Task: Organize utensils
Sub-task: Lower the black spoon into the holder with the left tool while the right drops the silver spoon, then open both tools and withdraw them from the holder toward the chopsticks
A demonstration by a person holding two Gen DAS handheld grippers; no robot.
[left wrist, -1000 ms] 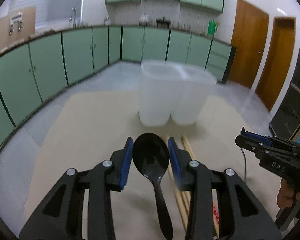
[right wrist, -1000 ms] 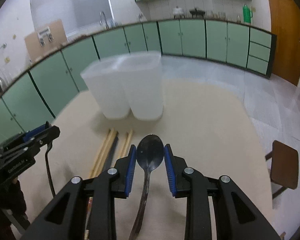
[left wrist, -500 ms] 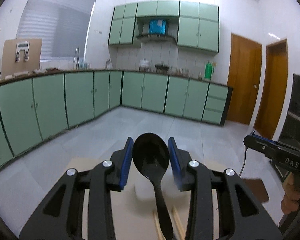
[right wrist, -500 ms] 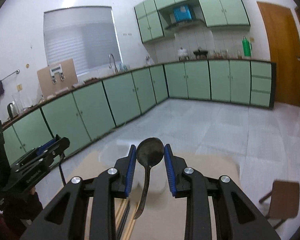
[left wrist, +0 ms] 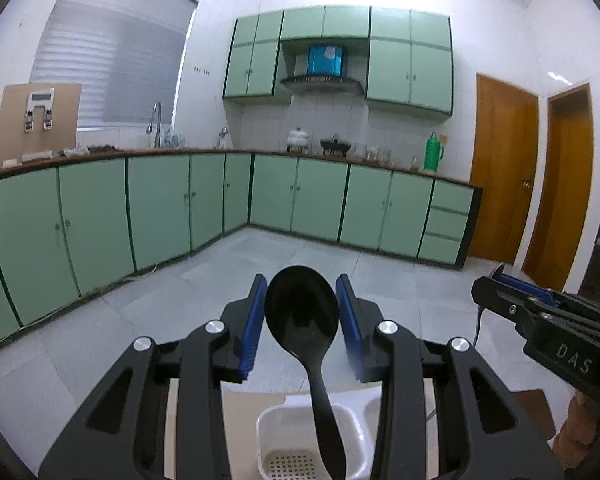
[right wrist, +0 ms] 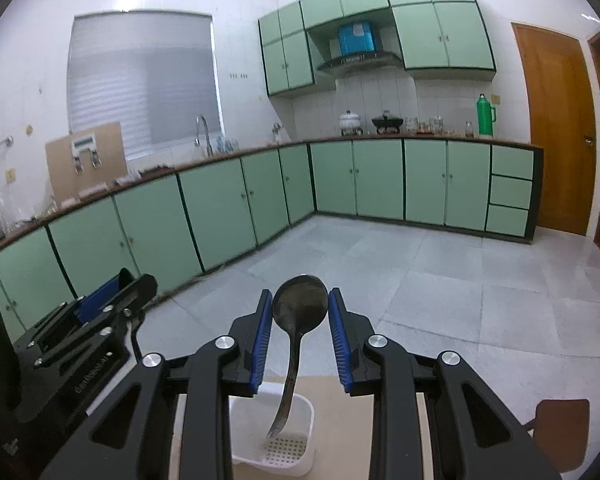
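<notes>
My left gripper (left wrist: 301, 312) is shut on a black plastic spoon (left wrist: 305, 320), bowl up between the blue pads, handle hanging down over a white holder compartment (left wrist: 352, 440) with a perforated bottom. My right gripper (right wrist: 300, 312) is shut on a metal spoon (right wrist: 299, 308), bowl up, its handle dangling above the white holder (right wrist: 304, 432). The right gripper (left wrist: 540, 312) shows at the right edge of the left wrist view; the left gripper (right wrist: 100, 312) shows at the left of the right wrist view.
The beige table (right wrist: 396, 420) edge lies just under the holders. A brown chair seat (right wrist: 560, 428) stands to the right below. Green cabinets (left wrist: 160, 208) line the far walls across a grey tiled floor. A hand (left wrist: 576, 436) holds the right gripper's grip.
Both grippers rose and tilted upward with their spoons. The white holders, earlier ahead on the table, now sit directly beneath the hanging handles; the chopsticks on the table have dropped out of sight.
</notes>
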